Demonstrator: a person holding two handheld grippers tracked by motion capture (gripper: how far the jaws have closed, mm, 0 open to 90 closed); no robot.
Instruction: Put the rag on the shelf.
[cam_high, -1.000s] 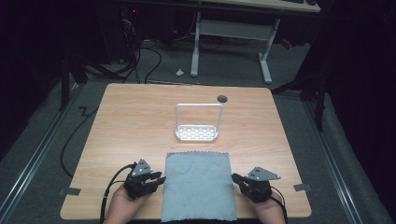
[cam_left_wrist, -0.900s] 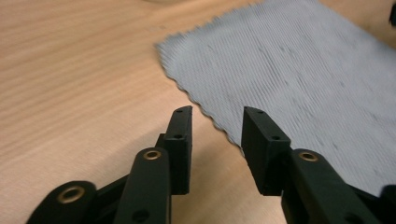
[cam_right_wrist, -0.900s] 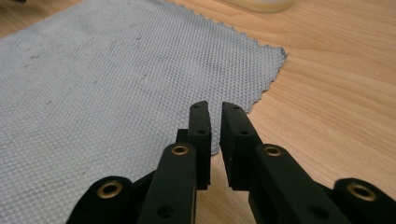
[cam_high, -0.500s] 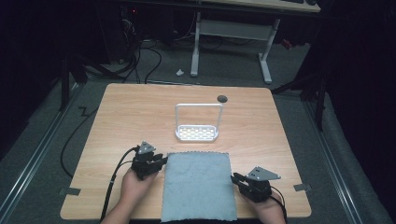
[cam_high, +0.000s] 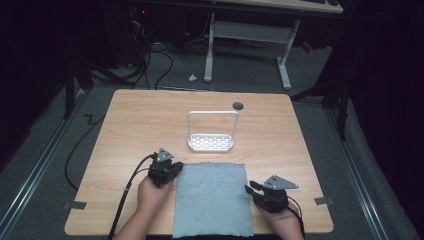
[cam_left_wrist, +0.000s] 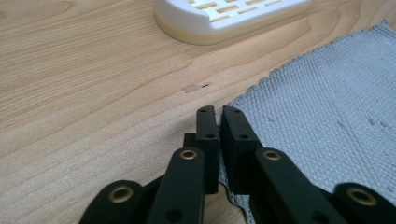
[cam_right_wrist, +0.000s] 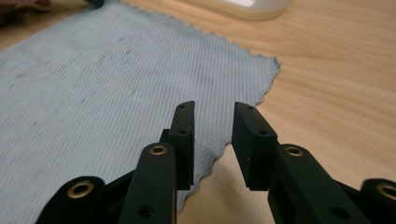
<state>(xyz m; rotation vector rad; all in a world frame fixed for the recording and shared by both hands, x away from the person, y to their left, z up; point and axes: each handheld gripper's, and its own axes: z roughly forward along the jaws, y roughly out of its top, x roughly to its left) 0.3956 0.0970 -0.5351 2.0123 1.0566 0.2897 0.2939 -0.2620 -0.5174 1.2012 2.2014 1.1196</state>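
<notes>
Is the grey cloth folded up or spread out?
Spread out. The grey cloth lies flat in one layer on the table, its edges and corners showing.

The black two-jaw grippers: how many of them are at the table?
2. The left black two-jaw gripper is at the far left corner of the flat grey woven cloth; the right black two-jaw gripper is beside the cloth's right edge.
</notes>
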